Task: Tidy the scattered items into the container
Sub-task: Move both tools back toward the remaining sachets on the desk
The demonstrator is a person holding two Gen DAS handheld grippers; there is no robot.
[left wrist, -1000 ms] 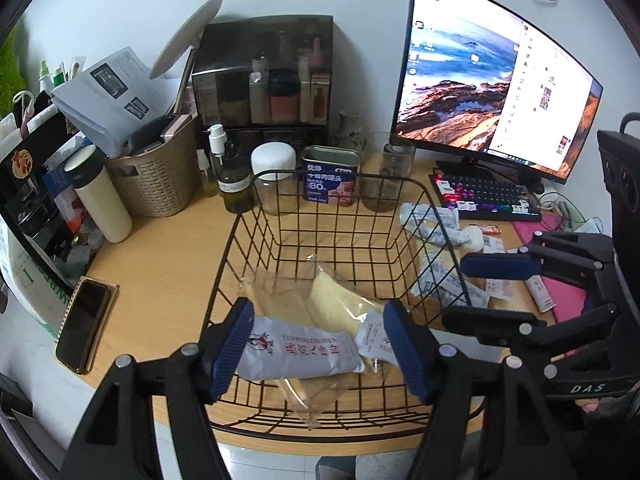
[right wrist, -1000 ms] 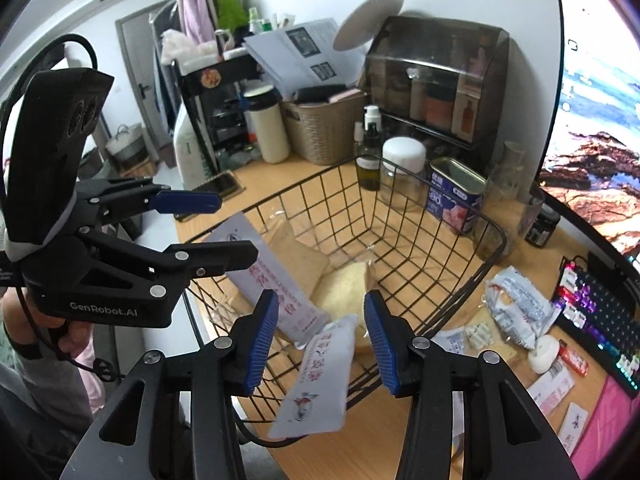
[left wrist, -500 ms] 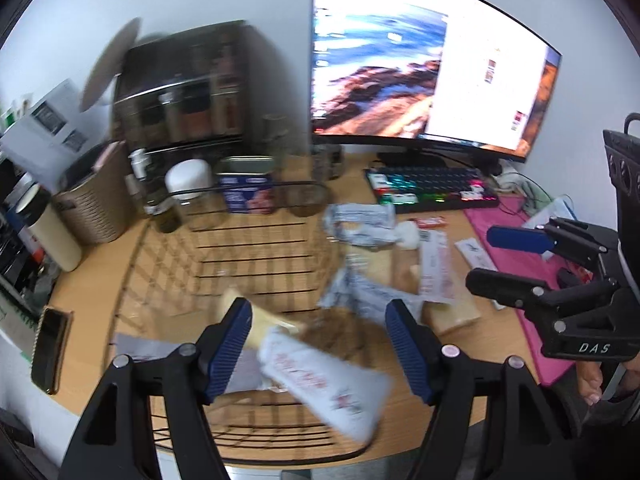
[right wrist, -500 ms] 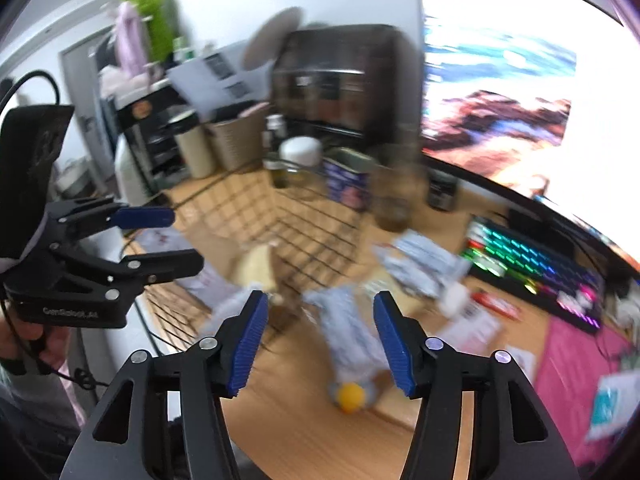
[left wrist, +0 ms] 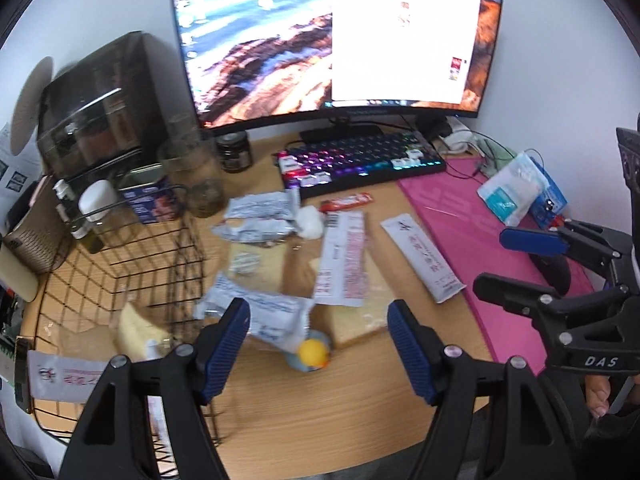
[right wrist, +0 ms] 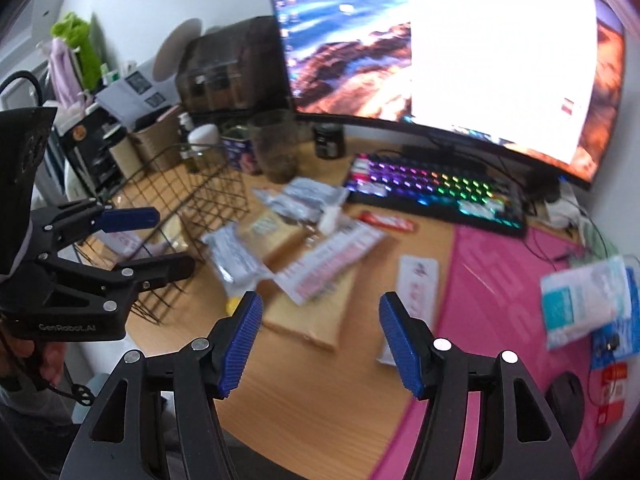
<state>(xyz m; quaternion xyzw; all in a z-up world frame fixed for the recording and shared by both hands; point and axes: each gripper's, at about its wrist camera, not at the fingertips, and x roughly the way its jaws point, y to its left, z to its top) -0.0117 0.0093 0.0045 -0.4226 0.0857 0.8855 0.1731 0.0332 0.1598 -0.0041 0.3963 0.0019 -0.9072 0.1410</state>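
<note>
Swung away from the black wire basket, both tools, left and right, gape empty over the crinkly silver-white foil packet just ahead: light, limp, slippery, best pinched at its sealed edge.

Bright, motion-blurred fisheye views; monitor glares.

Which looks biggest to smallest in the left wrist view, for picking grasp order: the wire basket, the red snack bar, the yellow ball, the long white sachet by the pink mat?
1. Wire basket
2. Long white sachet
3. Red snack bar and yellow ball: unsure, since the ball lies nearer the camera.
</note>
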